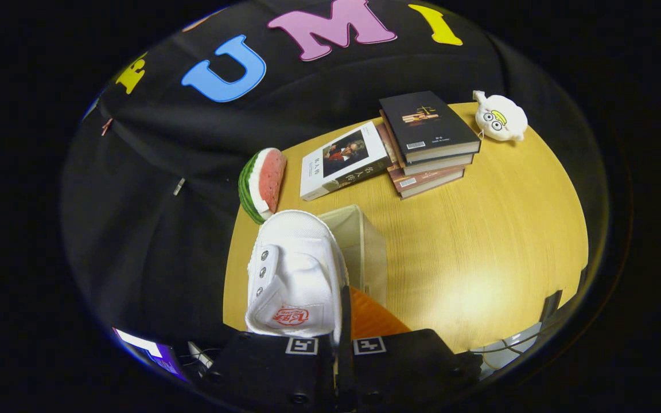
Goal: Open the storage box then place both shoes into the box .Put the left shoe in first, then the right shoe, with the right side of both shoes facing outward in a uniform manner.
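A white canvas shoe (295,269) with a red logo on its tongue hangs above the table, toe pointing away from me. My gripper (343,324) is shut on the shoe's right side wall, near the opening; its fingers stand almost together. Under and just right of the shoe stands the translucent storage box (365,244). An orange panel of the box (373,318) shows right beside my fingers. The shoe hides most of the box, and I cannot tell what lies inside it.
The round wooden table (479,241) carries a watermelon slice toy (261,183) beyond the shoe, a white-covered book (342,162), a stack of dark books (429,143) and a white plush toy (501,117) at the far edge.
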Tool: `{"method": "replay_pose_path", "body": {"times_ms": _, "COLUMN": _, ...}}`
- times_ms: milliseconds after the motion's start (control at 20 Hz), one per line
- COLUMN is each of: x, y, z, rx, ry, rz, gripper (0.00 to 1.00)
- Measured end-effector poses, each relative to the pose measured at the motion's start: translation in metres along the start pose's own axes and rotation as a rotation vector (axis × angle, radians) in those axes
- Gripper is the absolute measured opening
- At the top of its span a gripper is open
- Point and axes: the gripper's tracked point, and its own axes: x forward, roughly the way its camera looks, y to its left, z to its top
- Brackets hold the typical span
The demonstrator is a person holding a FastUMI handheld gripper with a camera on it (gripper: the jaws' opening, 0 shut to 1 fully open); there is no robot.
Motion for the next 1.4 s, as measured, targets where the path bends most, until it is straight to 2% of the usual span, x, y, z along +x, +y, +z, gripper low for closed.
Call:
{"method": "replay_pose_path", "body": {"times_ms": 350, "x": 0.042, "y": -0.007, "z": -0.018, "rx": -0.033, "ry": 0.069, "rz": -0.114, "gripper": 0.08}}
{"method": "replay_pose_path", "body": {"times_ms": 550, "x": 0.053, "y": -0.016, "z": -0.008, "rx": -0.078, "ry": 0.009, "rz": -0.171, "gripper": 0.09}}
{"method": "replay_pose_path", "body": {"times_ms": 800, "x": 0.061, "y": -0.014, "z": 0.001, "rx": -0.106, "ry": -0.056, "rz": -0.180, "gripper": 0.11}}
{"method": "replay_pose_path", "body": {"times_ms": 900, "x": 0.059, "y": -0.004, "z": 0.002, "rx": -0.123, "ry": -0.080, "rz": -0.149, "gripper": 0.24}}
{"method": "replay_pose_path", "body": {"times_ms": 1050, "x": 0.052, "y": 0.009, "z": 0.001, "rx": -0.166, "ry": -0.088, "rz": -0.114, "gripper": 0.62}}
{"method": "replay_pose_path", "body": {"times_ms": 1100, "x": 0.051, "y": 0.016, "z": 0.005, "rx": -0.174, "ry": -0.106, "rz": -0.090, "gripper": 0.70}}
{"method": "replay_pose_path", "body": {"times_ms": 1200, "x": 0.040, "y": 0.017, "z": 0.015, "rx": -0.200, "ry": -0.131, "rz": -0.098, "gripper": 0.98}}
{"method": "replay_pose_path", "body": {"times_ms": 1400, "x": 0.032, "y": 0.018, "z": 0.022, "rx": -0.211, "ry": -0.163, "rz": -0.088, "gripper": 0.99}}
